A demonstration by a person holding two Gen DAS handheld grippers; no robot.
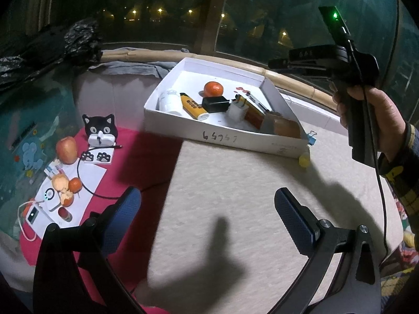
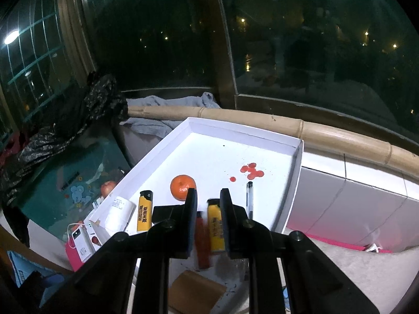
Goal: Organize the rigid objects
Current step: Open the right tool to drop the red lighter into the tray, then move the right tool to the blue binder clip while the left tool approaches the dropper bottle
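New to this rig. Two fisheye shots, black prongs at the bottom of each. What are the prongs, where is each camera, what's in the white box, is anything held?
No robot here: a person holds a two-finger gripper in each hand, with a camera on each looking along its fingers. The left wrist view shows the left gripper open and empty above a cream surface; the person's right hand carries the other tool. The right wrist view looks down from the right gripper into the white box: its jaws stand apart over a yellow lighter and a red lighter, gripping nothing. Also inside are an orange, a pen, another yellow lighter and a white bottle.
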